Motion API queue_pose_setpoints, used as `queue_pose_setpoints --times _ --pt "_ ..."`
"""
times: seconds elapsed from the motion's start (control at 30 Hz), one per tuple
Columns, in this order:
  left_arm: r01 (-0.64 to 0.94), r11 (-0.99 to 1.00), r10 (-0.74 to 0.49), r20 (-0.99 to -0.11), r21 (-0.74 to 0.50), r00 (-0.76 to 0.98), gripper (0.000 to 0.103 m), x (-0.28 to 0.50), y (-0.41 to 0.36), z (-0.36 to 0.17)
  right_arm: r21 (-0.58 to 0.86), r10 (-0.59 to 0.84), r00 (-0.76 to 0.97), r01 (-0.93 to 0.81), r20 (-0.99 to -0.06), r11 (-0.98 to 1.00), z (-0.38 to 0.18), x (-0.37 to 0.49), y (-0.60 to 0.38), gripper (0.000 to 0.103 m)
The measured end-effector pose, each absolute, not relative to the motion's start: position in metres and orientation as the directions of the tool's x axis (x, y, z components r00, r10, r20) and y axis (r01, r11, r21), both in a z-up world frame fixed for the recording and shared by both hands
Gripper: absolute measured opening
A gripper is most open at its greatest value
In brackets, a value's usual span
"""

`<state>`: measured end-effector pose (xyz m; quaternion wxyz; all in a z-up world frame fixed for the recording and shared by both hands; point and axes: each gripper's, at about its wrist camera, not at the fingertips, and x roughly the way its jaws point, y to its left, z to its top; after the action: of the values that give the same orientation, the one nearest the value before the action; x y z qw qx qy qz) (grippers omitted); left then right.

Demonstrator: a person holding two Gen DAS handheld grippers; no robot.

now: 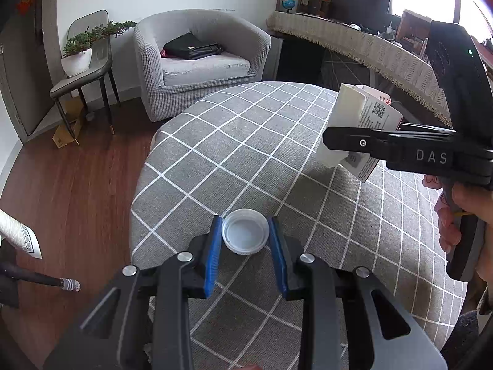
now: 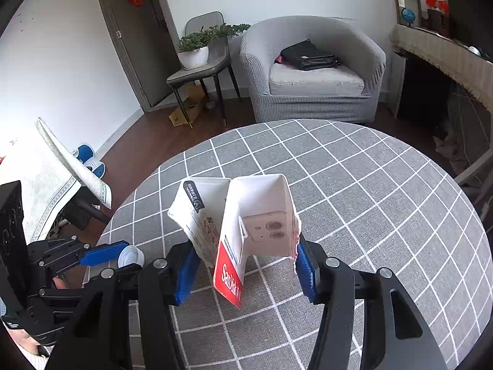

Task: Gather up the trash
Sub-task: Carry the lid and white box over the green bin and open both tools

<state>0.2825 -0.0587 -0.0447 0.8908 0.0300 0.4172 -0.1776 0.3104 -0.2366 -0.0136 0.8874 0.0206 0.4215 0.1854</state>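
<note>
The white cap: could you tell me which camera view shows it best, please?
The left wrist view: the cap lies open side up, centred between the left gripper pads. The right wrist view catches only its edge behind that gripper.

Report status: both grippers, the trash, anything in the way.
Left gripper shut on white bottle cap, on the checked tablecloth. Right gripper shut on torn cardboard packaging, lifted. Nothing in the way.

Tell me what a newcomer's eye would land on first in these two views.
First the white bottle cap, clamped between the left tool's blue pads low over the grey checked tablecloth. Next the torn white and red packaging, pinched in the right tool above the same round table. Behind sits a grey armchair holding a black bag.
</note>
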Motion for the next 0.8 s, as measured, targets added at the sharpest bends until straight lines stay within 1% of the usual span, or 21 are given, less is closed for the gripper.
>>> queue_pose_setpoints --times 0.2,0.47,0.8 --pt "0.324 0.938 -0.304 -0.743 -0.124 0.596 0.033 0.266 -0.044 -0.042 0.203 0.360 0.571 -0.320 -0.738 0.925 -0.016 0.295 -0.228 0.055" --pt "0.317 0.944 -0.276 -0.743 -0.091 0.609 0.033 0.226 -0.025 -0.039 0.228 0.394 0.571 -0.341 -0.720 0.912 -0.011 0.261 -0.209 0.055" --pt "0.249 0.966 -0.216 -0.740 -0.068 0.637 0.033 0.179 0.034 -0.036 0.290 0.474 0.559 -0.388 -0.681 0.875 -0.004 0.219 -0.163 0.055"
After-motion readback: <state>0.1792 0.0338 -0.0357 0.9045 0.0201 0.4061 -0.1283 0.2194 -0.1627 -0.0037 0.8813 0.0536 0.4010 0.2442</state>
